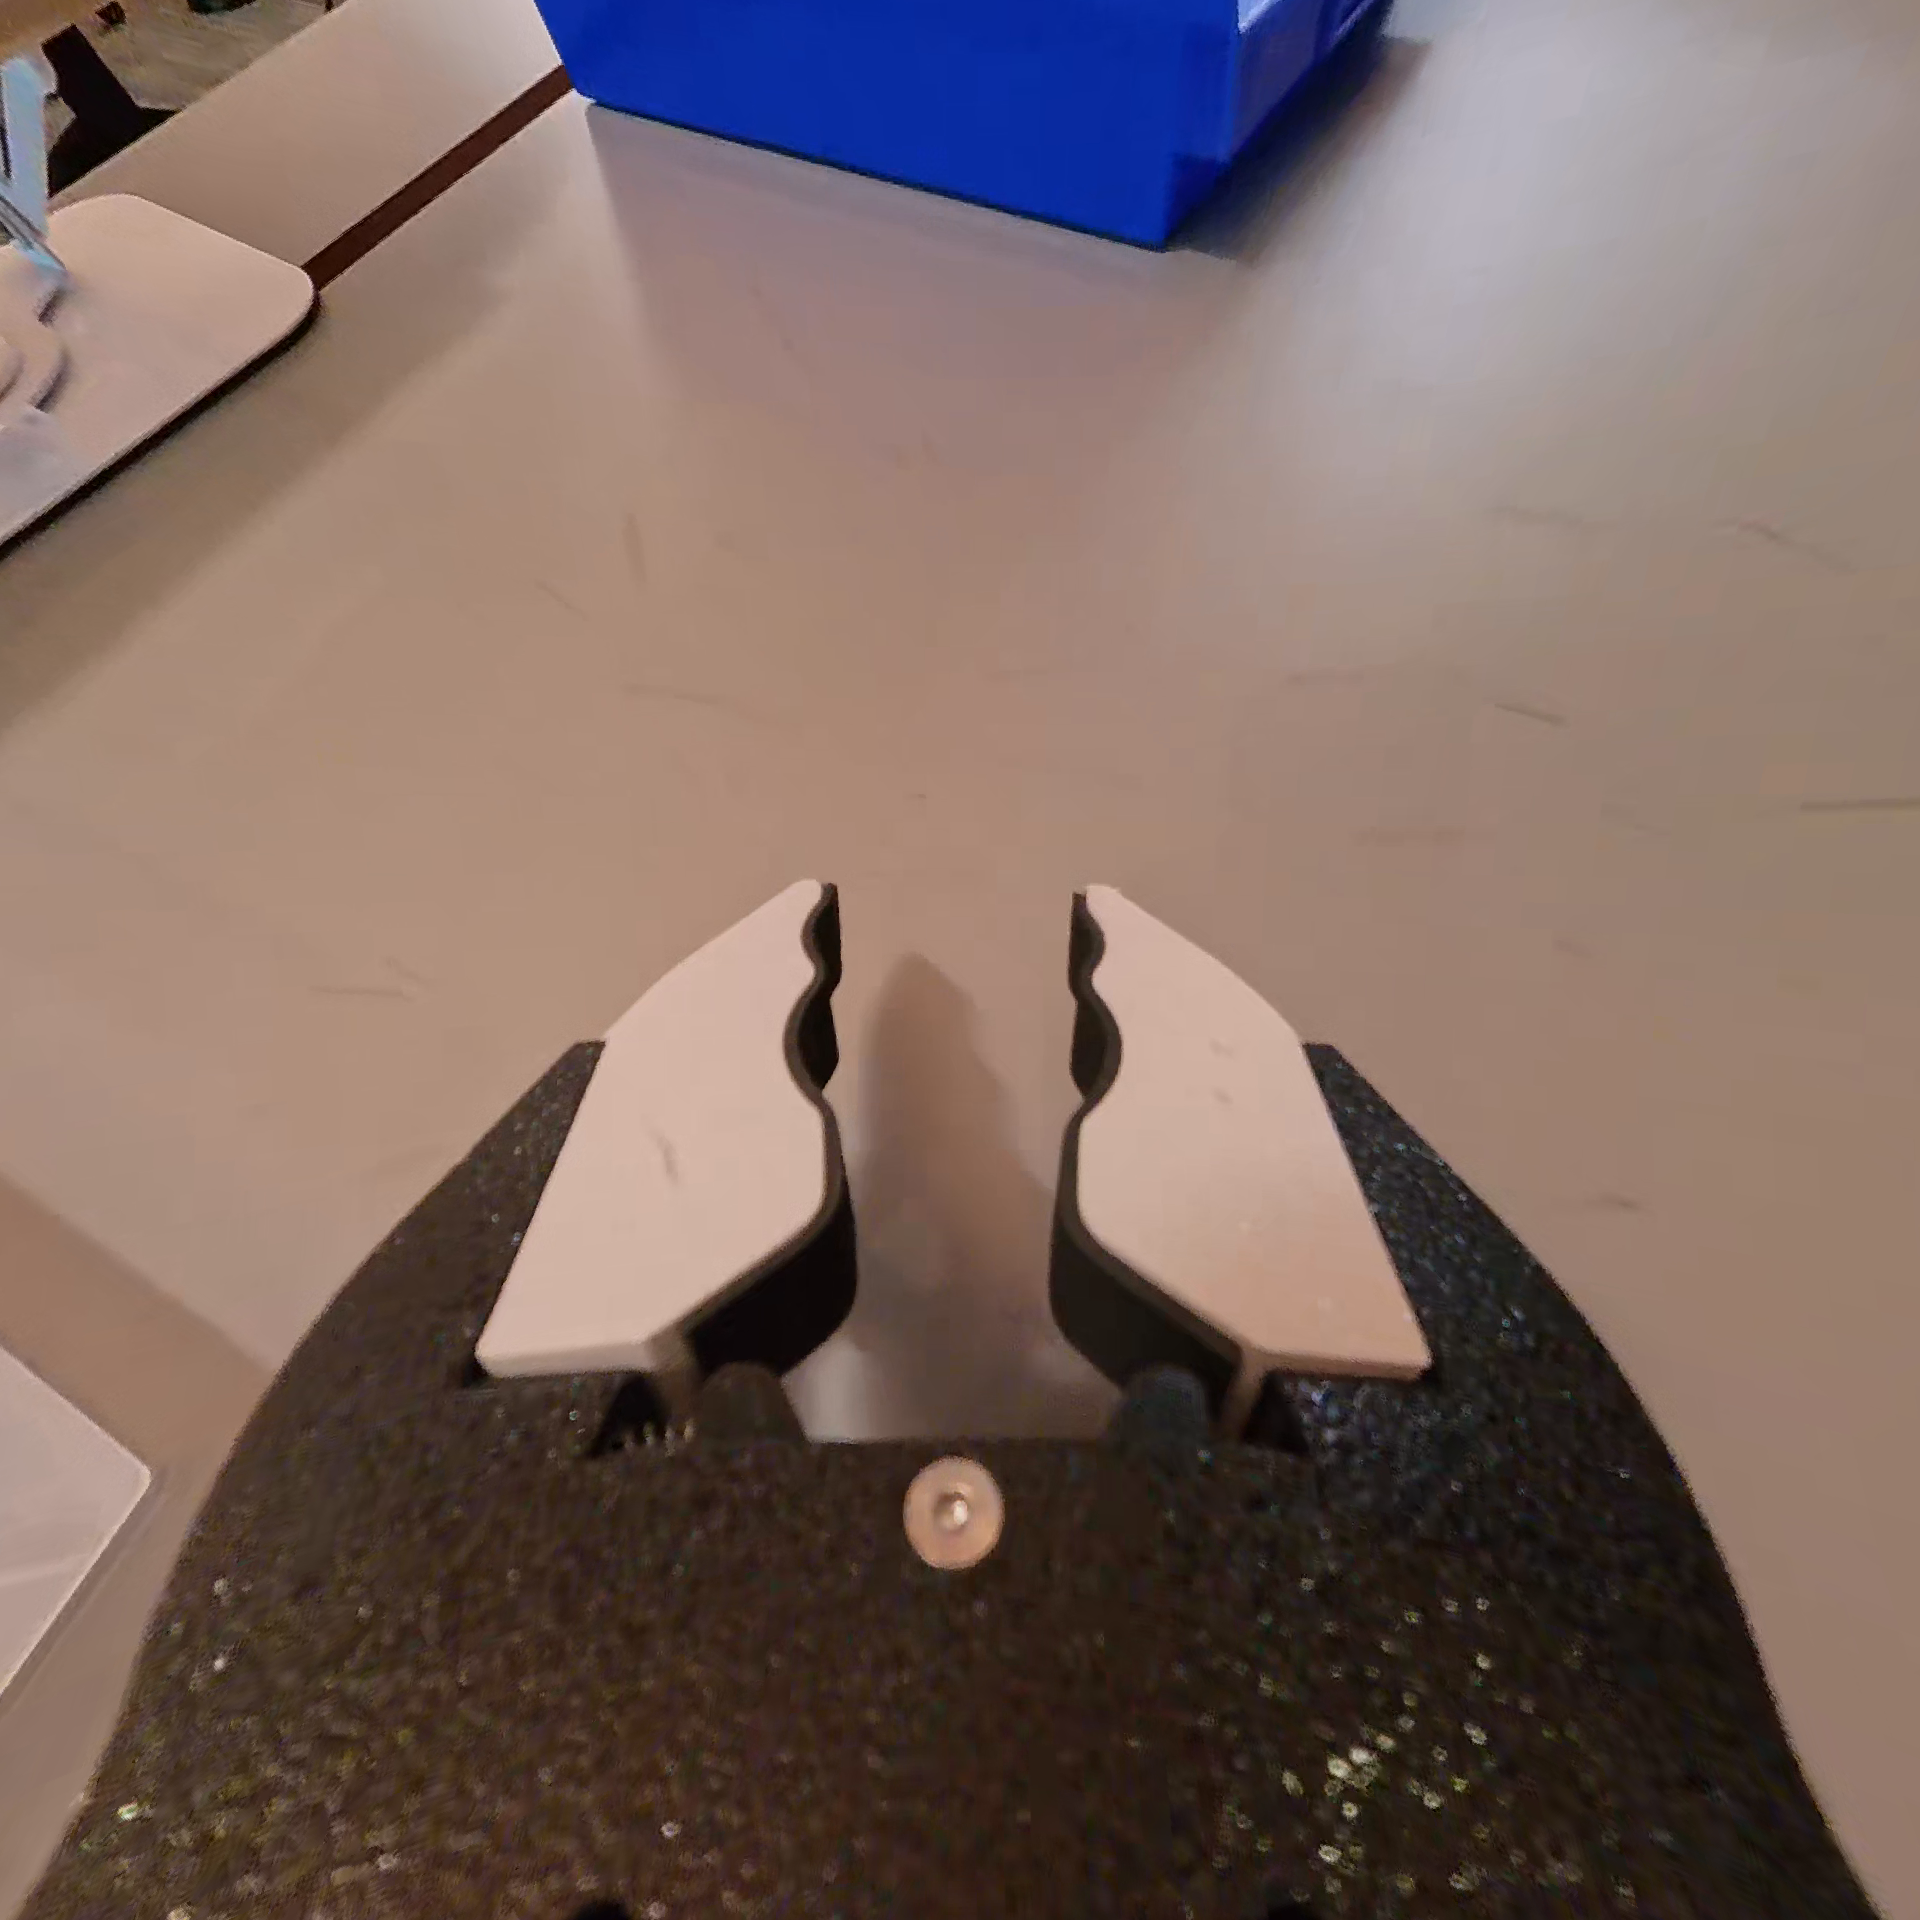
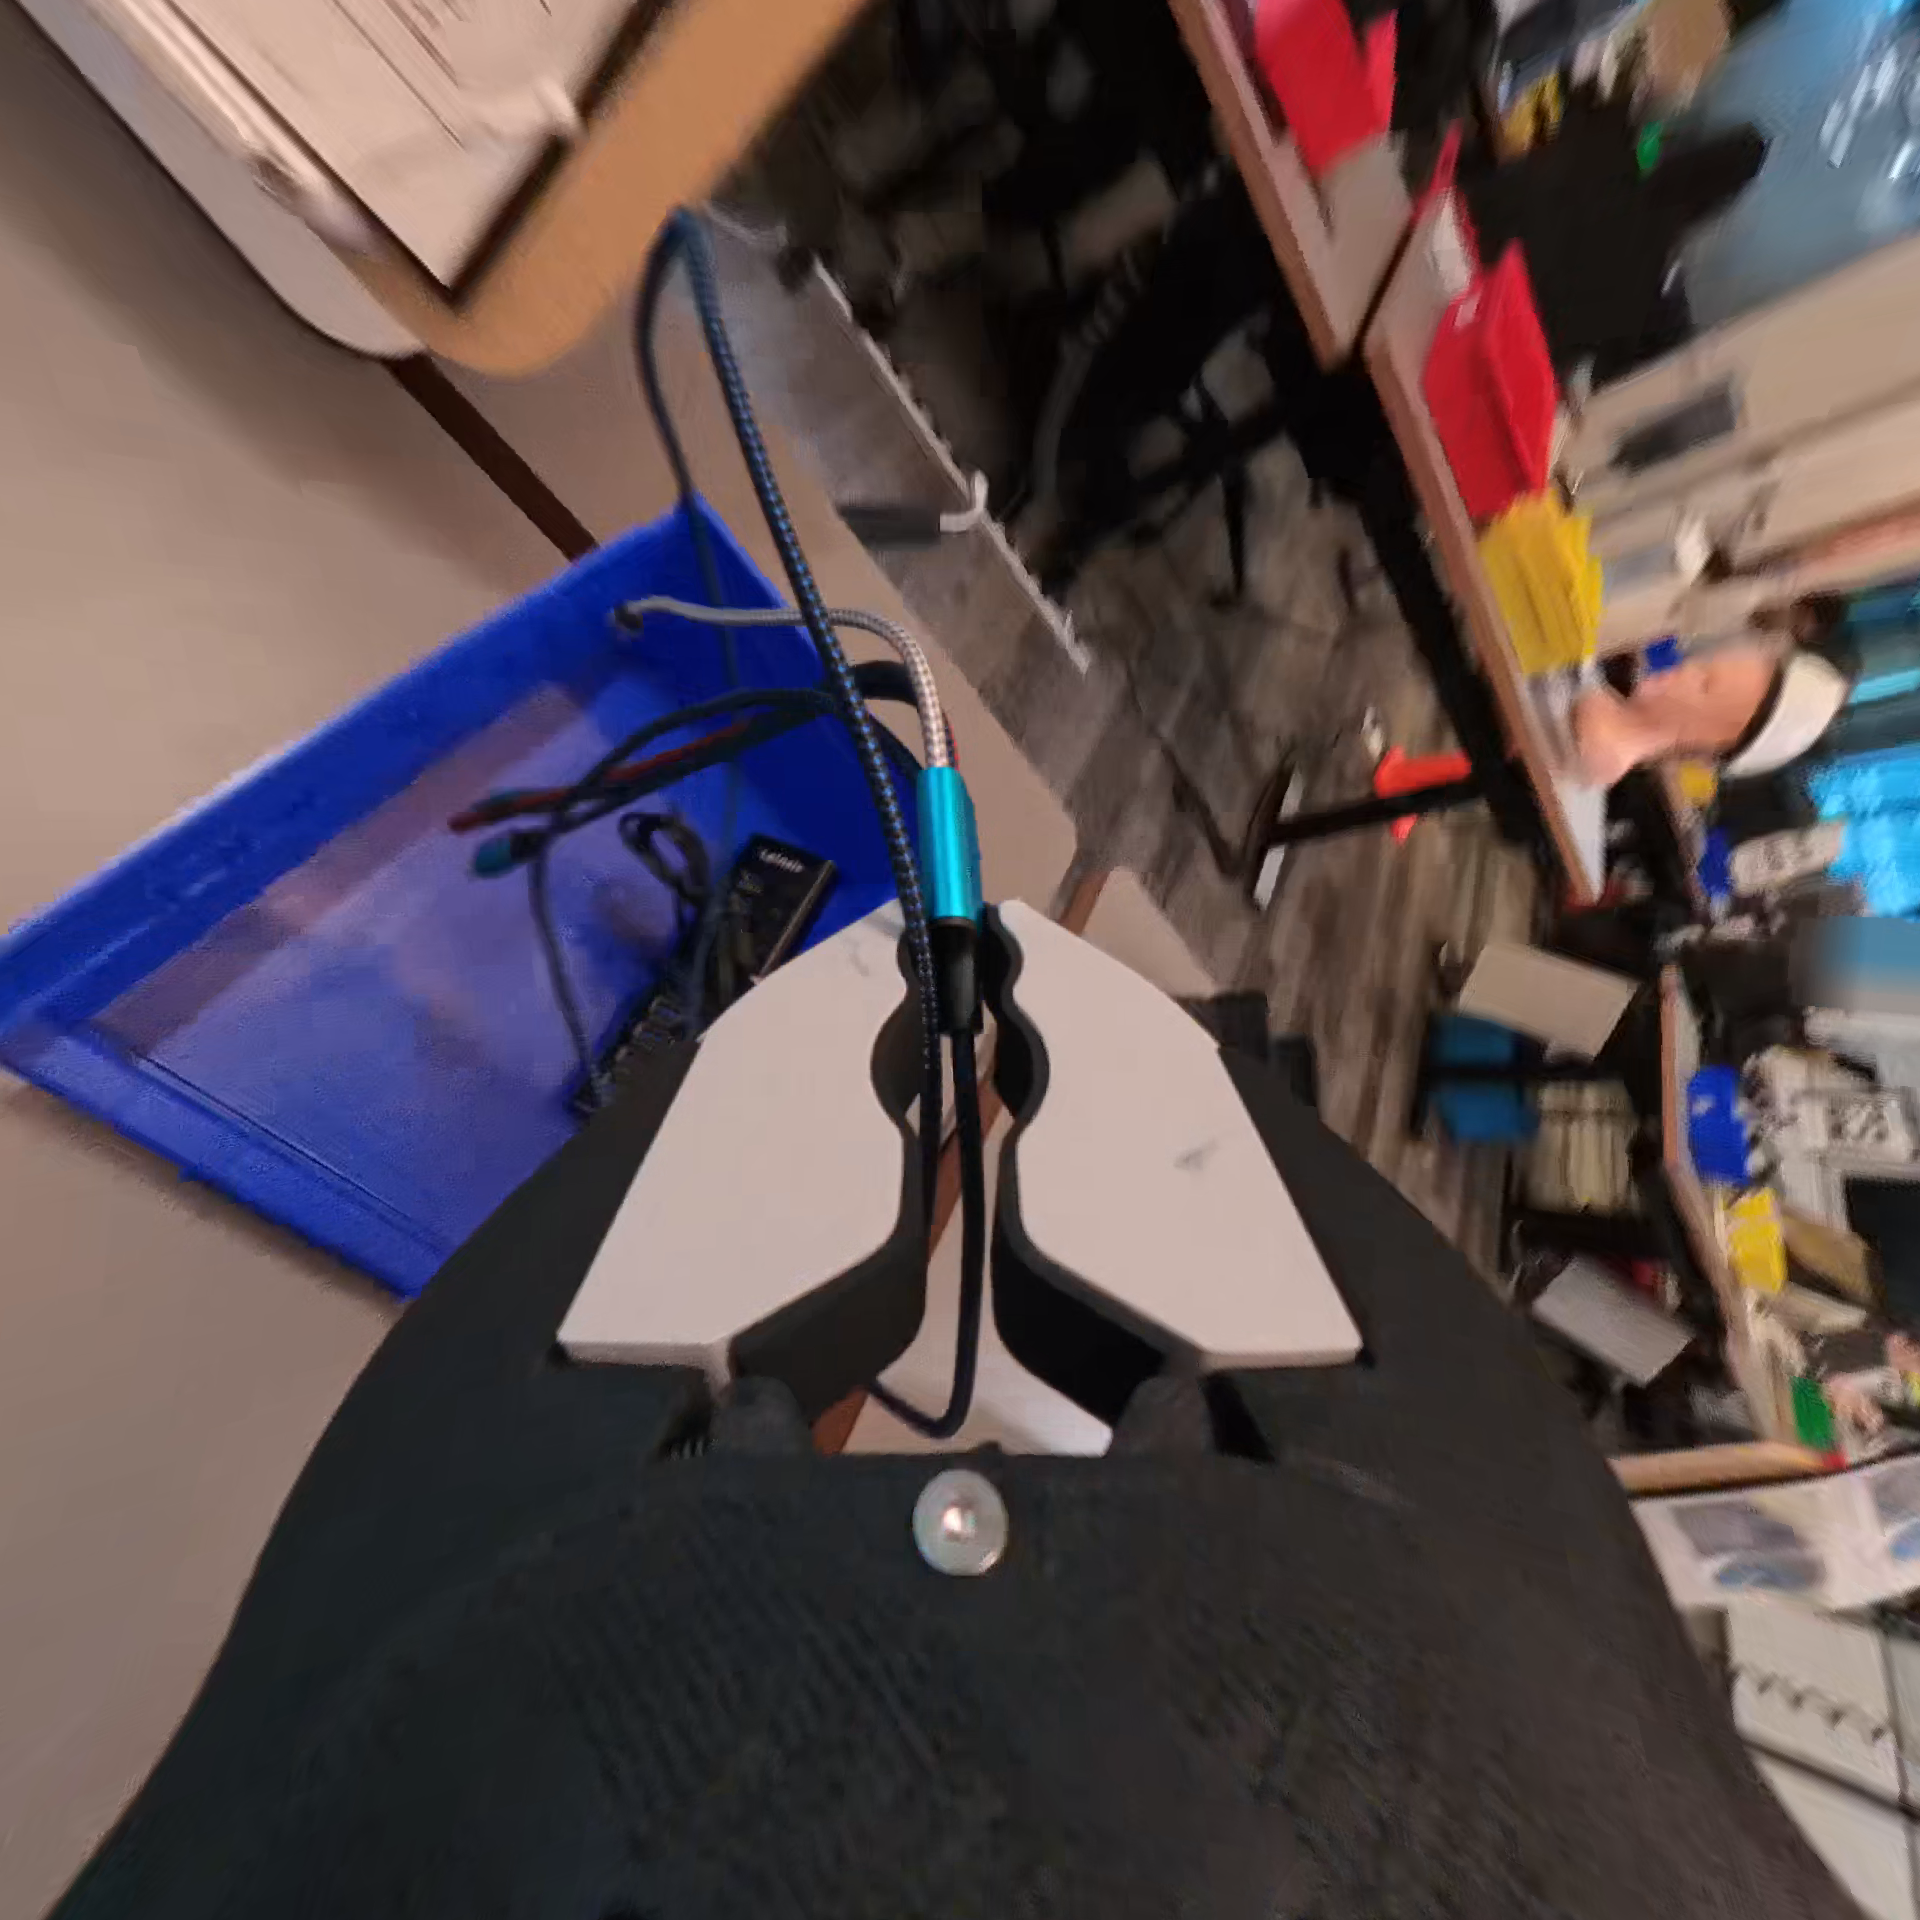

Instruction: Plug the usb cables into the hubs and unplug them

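Lifting cable point(image 2: 940, 997) from bin point(image 2: 343, 935) at 9 o'clock | right claw point(image 2: 961, 920) pinching cable below teal plug point(image 2: 951, 852) | left claw point(image 1: 954, 904) spread, over table point(image 1: 1039, 571) | keep grip firm, draw slack clear.

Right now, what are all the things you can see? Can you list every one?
Blue bin: one, blue, on the table, far ahead of the left tongs, lower left in the right view.
Held cable: one, dark blue braid with a teal connector sleeve, pinched in the right tongs, looping up and back toward the bin.
Grey cable: one, silver-grey braid, arching from the bin to the teal sleeve.
Loose cables: several, dark, tangled inside the bin.
Black box: one, small, in the bin.
Table: one, beige, bare ahead of the left tongs.
Shelves: blurred, with red and yellow bins.
Left tongs: open, empty.
Right tongs: shut on the held cable.
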